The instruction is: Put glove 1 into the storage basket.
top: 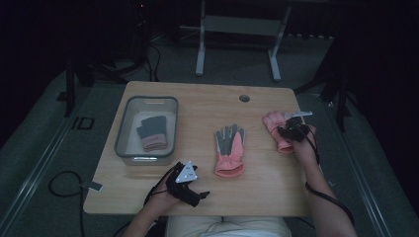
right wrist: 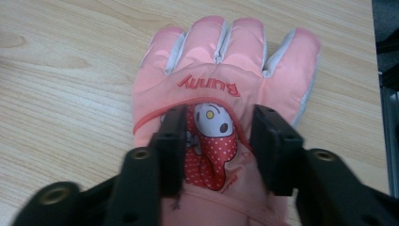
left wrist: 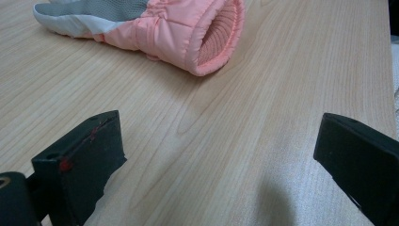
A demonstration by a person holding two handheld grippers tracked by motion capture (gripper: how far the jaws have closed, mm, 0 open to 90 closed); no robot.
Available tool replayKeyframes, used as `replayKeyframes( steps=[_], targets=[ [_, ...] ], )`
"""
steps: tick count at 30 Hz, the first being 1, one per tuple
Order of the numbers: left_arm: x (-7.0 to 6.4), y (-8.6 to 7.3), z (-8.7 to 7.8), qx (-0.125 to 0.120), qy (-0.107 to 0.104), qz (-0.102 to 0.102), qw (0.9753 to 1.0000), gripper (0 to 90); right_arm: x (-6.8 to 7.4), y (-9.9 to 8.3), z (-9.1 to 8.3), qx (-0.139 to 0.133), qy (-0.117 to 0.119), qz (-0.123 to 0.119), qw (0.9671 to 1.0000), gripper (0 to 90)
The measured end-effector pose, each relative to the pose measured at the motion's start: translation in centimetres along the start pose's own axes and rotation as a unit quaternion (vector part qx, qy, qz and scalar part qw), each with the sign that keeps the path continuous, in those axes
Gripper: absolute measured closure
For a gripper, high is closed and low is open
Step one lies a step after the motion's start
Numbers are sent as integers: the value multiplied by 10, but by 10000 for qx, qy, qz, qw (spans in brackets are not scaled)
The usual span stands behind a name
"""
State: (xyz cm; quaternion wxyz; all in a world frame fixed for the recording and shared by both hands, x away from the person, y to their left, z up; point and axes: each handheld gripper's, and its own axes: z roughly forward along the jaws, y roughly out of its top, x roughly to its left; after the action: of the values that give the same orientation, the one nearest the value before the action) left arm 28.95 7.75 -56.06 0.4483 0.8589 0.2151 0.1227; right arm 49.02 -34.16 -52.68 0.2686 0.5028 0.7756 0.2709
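1. Dark room, grey floor, a wooden table with a white frame beyond it.
2. Three gloves: one pink glove mid-table, a second pink one at the right edge, a dark one in the single bin.
3. Right gripper presses onto the right glove, jaws straddling its bunny patch.
4. Left gripper gapes wide over bare wood.
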Motion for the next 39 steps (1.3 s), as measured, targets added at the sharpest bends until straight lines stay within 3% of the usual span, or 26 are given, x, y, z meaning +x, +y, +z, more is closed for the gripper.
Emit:
replayKeyframes(
  steps=[4,7,10,19,21,24,26,32,35,39],
  targets=[
    [0,0,0,0,-1,-1,10000,17,3,-1,-1,4,-79,45,10000,756],
    [0,0,0,-22,-37,0,10000,17,4,4,-11,40,-8,279,9996,837],
    [0,0,0,-20,-17,-4,10000,17,4,5,-25,-58,108,542,9985,847],
    [0,0,1,7,-4,31,10000,17,23,8,-84,-447,165,773,9959,851],
    [0,0,0,0,-6,24,10000,17,29,6,-97,-510,261,848,9947,851],
    [0,0,0,-14,-1,20,10000,17,38,1,-115,-677,585,1009,9909,851],
    [0,0,0,-5,-3,28,10000,17,46,-2,-124,-712,619,1004,9905,851],
    [0,1,0,7,10,68,10000,17,67,-16,-135,-695,610,1091,9897,850],
    [0,1,1,7,8,63,10000,17,73,-25,-131,-544,553,1210,9896,850],
    [-1,1,1,10,-7,78,10000,17,81,-38,-121,-414,458,1187,9910,850]
  ],
)
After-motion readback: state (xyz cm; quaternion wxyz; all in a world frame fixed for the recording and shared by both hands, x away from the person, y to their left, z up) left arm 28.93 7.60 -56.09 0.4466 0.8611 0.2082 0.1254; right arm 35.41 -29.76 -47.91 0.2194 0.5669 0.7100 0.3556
